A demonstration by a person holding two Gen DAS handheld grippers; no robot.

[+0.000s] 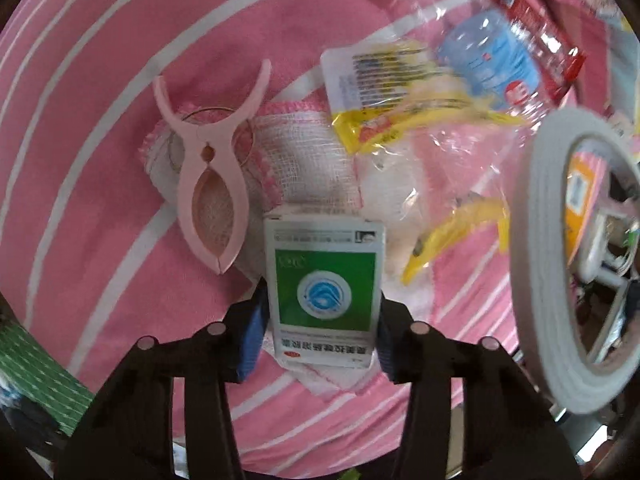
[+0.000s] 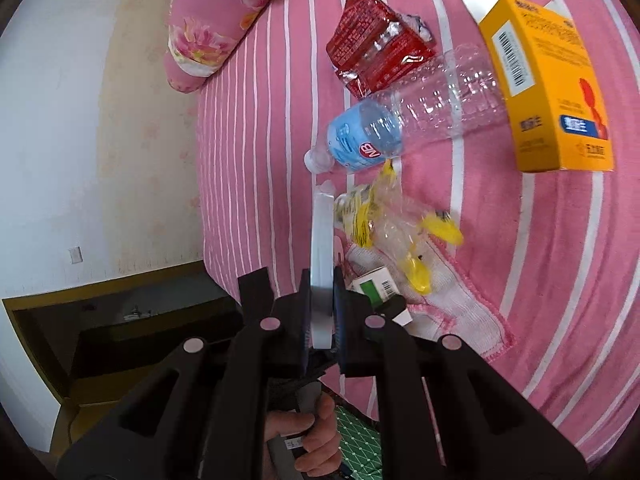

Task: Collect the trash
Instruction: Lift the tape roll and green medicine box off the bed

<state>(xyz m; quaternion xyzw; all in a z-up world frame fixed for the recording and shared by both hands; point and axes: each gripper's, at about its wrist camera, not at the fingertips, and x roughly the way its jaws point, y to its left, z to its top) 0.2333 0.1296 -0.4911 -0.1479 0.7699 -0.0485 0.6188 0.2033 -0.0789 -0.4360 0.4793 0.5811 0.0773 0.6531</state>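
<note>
On the pink striped bed (image 1: 100,160), a pink clip (image 1: 210,168) lies over a gauze cloth (image 1: 304,152). Just right of it, the left gripper (image 1: 322,328) has its blue pads (image 1: 252,344) pressed against both sides of a green-and-white box (image 1: 324,288). Further right lie a yellow wrapper (image 1: 384,96) and a clear bottle (image 2: 420,116). The right gripper (image 2: 322,320) is clenched on a white tape roll (image 2: 322,264). An orange box (image 2: 548,84) lies far right.

A green-and-white box (image 1: 325,288) lies on a white cloth; a clear bottle (image 2: 408,118), red wrapper (image 2: 374,56), yellow-clear wrapper (image 2: 394,224) and orange carton (image 2: 550,92) lie scattered nearby.
</note>
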